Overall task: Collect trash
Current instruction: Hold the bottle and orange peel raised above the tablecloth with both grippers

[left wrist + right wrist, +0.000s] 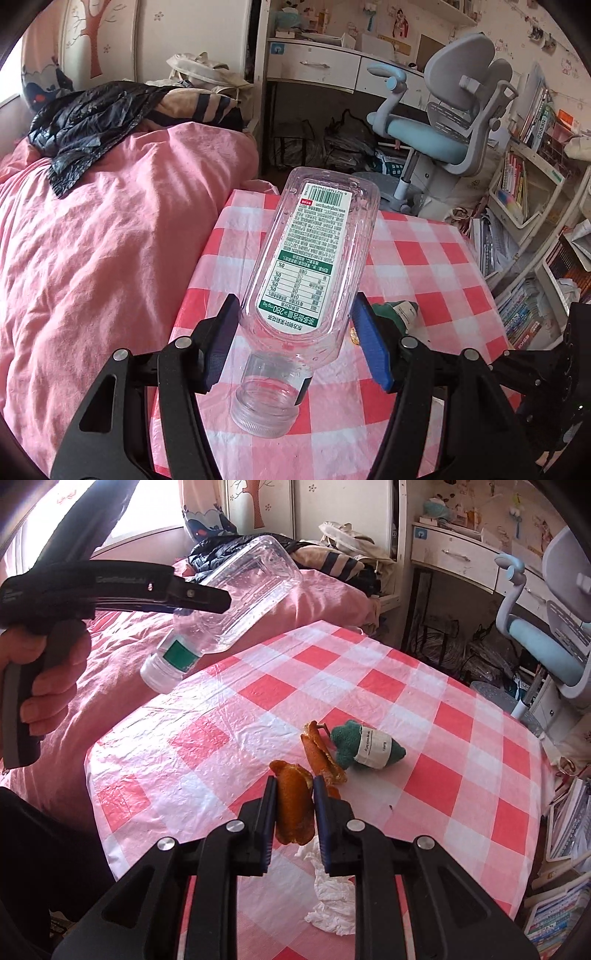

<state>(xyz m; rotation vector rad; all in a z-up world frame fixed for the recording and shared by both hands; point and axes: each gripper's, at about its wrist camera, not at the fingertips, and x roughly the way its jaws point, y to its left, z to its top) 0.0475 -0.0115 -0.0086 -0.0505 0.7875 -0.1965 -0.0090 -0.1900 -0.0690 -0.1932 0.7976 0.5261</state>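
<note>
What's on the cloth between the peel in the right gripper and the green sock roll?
A second piece of orange peel, lying beside the green sock roll, beyond the held peel in the right gripper. The right wrist view shows it.

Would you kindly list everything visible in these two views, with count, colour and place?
plastic bottle: one, clear with green-white label, held off the table in the left tool
orange peel: two pieces, orange; one in the right tool, one on the table
sock bundle: one, green with white band, on the table beside the peel
tissue: one, white, crumpled, table's near edge
table: one, pink-white checked cover
bed: one, pink cover, dark jacket on it
desk chair: one, grey and blue, by the desk
left tool: shut on bottle
right tool: shut on peel
hand: one, gripping the left tool's handle
</note>
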